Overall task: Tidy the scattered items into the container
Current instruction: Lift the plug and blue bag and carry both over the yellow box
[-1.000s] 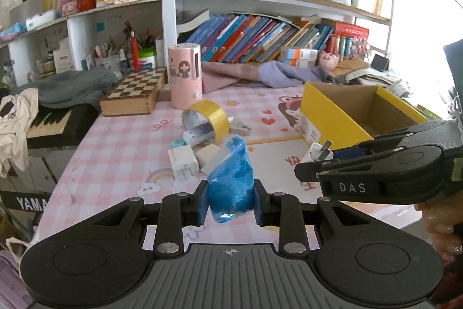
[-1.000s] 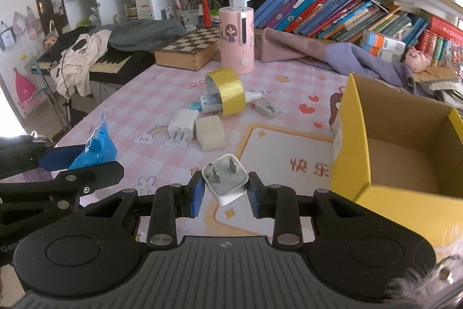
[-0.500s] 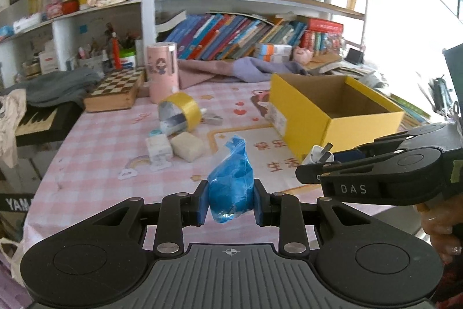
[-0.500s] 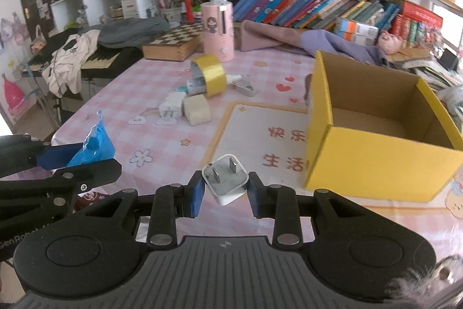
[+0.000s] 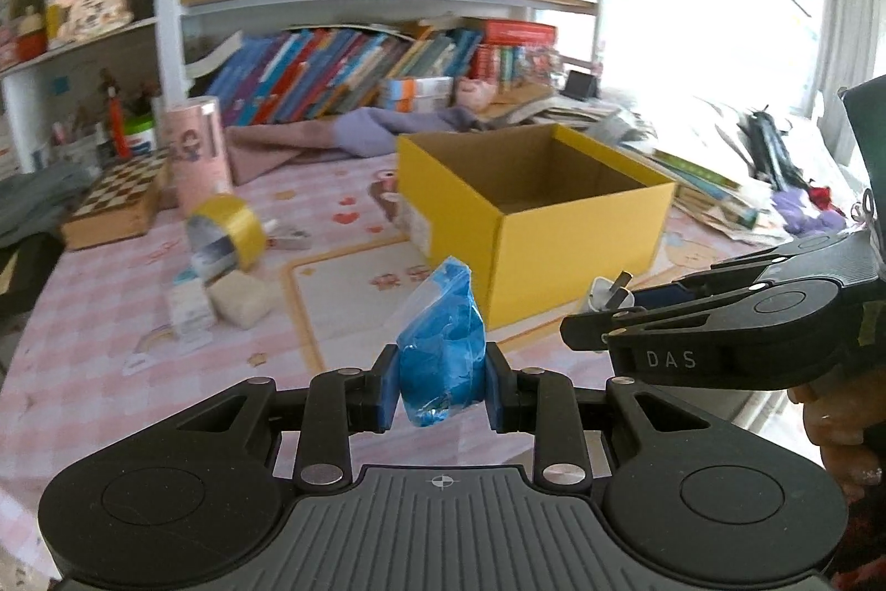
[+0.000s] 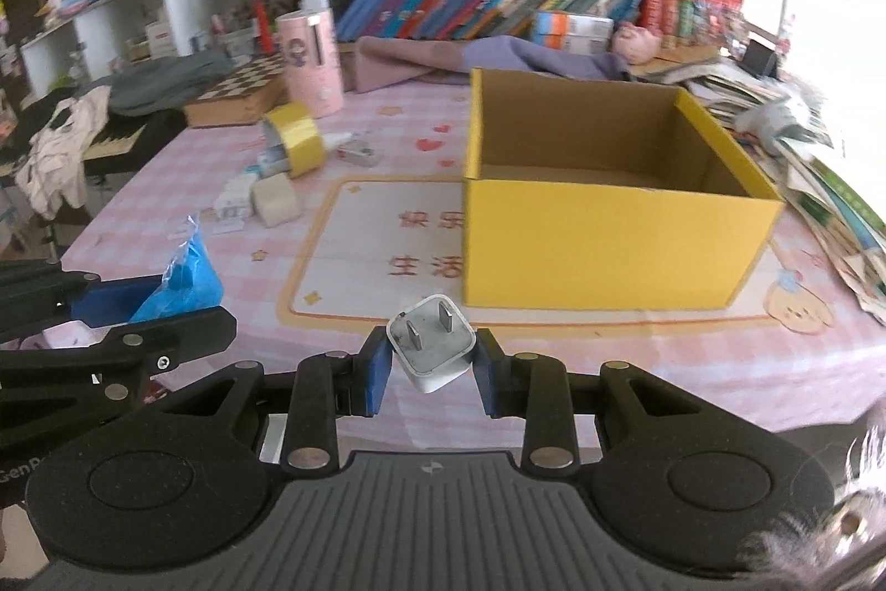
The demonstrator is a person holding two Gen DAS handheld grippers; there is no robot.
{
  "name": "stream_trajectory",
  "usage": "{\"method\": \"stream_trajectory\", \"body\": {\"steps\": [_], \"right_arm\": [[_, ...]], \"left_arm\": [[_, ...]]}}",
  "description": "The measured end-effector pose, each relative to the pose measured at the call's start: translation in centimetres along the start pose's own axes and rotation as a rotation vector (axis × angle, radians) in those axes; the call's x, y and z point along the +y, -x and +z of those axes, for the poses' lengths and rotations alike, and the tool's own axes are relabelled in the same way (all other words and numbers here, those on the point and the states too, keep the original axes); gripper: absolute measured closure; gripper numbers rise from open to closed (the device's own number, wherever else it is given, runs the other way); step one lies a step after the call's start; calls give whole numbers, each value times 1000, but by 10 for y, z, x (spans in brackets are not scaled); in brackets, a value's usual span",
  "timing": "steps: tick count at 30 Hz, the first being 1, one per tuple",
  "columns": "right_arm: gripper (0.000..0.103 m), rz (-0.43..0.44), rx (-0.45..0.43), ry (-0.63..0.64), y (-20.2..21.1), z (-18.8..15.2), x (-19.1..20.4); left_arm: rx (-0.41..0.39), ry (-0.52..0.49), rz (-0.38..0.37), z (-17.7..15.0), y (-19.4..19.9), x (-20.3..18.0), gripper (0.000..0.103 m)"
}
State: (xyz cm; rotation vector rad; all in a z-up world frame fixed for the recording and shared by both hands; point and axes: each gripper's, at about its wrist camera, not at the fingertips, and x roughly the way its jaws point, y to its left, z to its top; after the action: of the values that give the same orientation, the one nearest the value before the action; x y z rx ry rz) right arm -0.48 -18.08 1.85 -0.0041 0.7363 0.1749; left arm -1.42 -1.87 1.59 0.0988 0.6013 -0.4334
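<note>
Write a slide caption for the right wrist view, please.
Right tongs clamp a white plug before an open yellow box.

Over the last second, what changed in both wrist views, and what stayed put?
Both hands swung toward the yellow box, which has slid from the right edge to the middle of each view and looms larger; the tape roll and clutter drifted left. Unchanged: the left gripper stays shut on the blue bag, the right gripper on the white charger plug. Nothing released; box still empty.

Clutter behind my table

I see a chessboard [image 6: 238,92] beside a pink tube [image 6: 310,62], books [image 5: 343,70] on the shelf, purple cloth [image 6: 487,56] beneath them.
</note>
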Motion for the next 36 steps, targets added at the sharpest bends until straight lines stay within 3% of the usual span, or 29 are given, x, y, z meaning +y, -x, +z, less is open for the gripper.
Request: {"method": "stream_trajectory", "body": {"steps": [13, 36], "right_arm": [[73, -95, 4, -96, 17, -13, -46], [73, -134, -5, -121, 4, 3, -103]], "left_arm": [[16, -85, -113, 11, -22, -40, 74], [17, -154, -183, 41, -71, -80, 74]]}}
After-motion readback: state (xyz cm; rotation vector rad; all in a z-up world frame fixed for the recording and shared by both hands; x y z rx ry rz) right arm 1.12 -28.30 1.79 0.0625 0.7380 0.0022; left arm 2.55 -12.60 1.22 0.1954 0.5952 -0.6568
